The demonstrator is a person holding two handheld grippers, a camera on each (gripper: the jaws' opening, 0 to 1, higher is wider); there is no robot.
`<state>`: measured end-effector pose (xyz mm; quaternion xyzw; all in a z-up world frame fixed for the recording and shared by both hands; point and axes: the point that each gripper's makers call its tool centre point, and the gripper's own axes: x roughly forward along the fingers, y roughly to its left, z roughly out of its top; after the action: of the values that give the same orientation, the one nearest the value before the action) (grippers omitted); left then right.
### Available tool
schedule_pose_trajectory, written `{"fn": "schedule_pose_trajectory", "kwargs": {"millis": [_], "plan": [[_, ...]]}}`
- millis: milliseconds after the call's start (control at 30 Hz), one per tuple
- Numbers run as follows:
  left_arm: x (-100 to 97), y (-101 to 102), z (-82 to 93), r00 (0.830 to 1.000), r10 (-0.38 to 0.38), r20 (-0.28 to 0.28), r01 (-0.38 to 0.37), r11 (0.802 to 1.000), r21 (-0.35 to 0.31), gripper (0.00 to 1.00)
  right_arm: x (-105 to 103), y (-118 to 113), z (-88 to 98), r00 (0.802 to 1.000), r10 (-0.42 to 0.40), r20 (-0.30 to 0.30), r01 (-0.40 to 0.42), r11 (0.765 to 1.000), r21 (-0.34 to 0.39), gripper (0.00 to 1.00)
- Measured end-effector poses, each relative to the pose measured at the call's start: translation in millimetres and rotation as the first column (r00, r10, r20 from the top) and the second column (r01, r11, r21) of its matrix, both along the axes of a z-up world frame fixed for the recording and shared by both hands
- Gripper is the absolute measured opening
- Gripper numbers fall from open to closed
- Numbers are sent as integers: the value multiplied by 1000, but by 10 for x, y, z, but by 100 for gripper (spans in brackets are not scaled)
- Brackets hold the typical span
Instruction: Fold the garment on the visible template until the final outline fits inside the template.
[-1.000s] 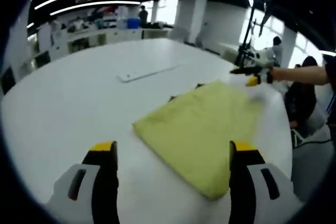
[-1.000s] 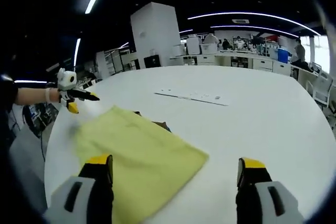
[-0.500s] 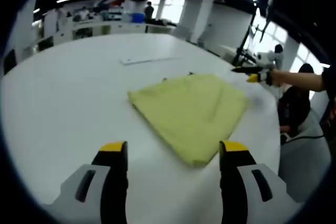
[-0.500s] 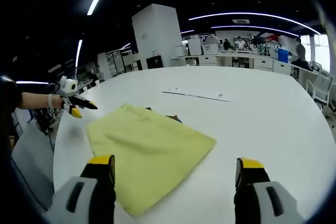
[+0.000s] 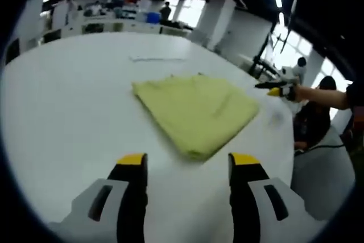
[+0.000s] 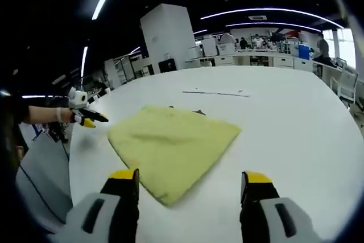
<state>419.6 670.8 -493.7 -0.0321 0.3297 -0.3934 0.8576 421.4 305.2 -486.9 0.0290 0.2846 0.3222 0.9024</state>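
Both tongs, left [image 5: 187,163] and right [image 6: 189,178], have narrowed their jaws since earlier.

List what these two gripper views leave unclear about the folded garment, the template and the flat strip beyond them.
- Template: dark corners peek from under the yellow garment in the right gripper view; the cloth hides its outline.
- Flat strip on the table: too small and blurred to identify in the left gripper view.
- Garment's underside folds: hidden by its top layer.

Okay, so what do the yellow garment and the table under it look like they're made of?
The garment looks like soft woven or knit fabric, matte yellow-green: it lies flat in folded layers with faint creases and rounded edges. The table looks like a hard, smooth white top, probably laminate or painted board, with a slight sheen; the exact material can't be told.
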Motion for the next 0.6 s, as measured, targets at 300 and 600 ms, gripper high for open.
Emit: {"fn": "schedule_pose_trajectory", "kwargs": {"millis": [300, 600], "plan": [[-82, -54, -65, 1000, -14, -7, 14, 1000, -2, 41, -180, 46, -141, 999, 22, -49, -22, 1000, 2, 57], [-71, -121, -207, 1000, 11, -29, -12, 1000, -16, 28, -281, 65, -224, 995, 29, -91, -28, 1000, 11, 40]]}}
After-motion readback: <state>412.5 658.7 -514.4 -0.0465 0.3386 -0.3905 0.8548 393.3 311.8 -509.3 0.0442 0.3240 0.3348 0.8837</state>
